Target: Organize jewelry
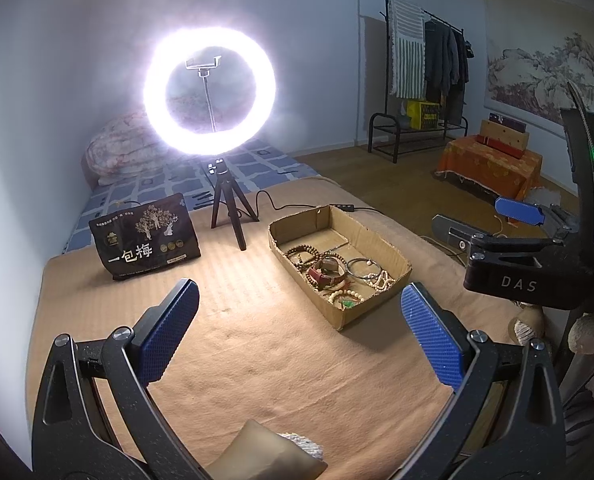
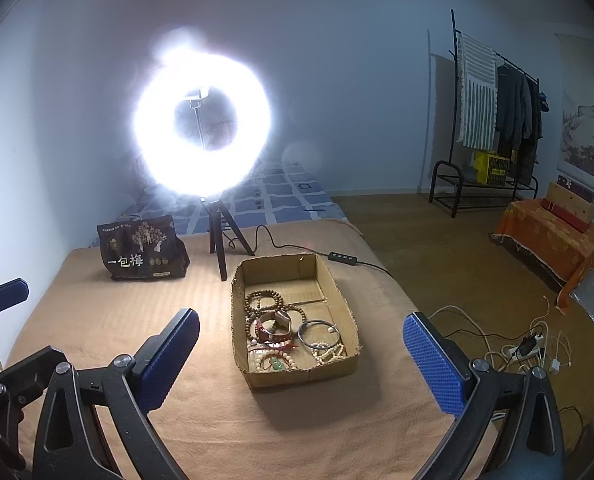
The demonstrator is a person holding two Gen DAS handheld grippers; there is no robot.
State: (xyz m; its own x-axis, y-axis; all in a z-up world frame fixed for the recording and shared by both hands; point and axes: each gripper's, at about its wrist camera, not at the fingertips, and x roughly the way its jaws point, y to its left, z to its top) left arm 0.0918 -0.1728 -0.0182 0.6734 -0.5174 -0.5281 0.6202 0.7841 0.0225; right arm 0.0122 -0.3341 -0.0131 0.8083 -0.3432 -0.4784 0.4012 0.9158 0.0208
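- Cardboard tray (image 2: 339,292), shallow and open-topped, sits on a tan blanket (image 2: 145,320) spread over the bed; the jewelry is all in the tray's near half, the far half bare.
- Brown wooden bead strands (image 2: 263,300) lie coiled toward the tray's middle, touching a red strap with a square buckle piece (image 2: 275,326).
- Thin metal bangle (image 2: 319,334) rests flat beside the strap, on the tray's right; pale bead bracelets (image 2: 329,354) overlap its near edge.
- More pale beads and a small green pendant (image 2: 277,365) are in the near left corner. Cannot tell how many separate strands there are.
- Left gripper (image 1: 299,332): blue-padded fingers spread wide, nothing between them, hovering above the blanket with the tray ahead and slightly right.
- Right gripper (image 2: 301,356): fingers likewise wide apart and empty, the tray framed between them, not touching it.
- From the left camera the right tool's black body marked DAS shows at the right edge.
- Ring light (image 2: 201,124) on a small black tripod (image 2: 221,236) stands behind the tray, glaring; its cable and inline switch (image 2: 341,257) trail off to the right.
- Dark snack bag (image 2: 143,250) with white printed characters stands upright, left of the tripod, well apart from the tray.
- Clothes rack (image 2: 493,120) stands against the far wall, across a wood floor.
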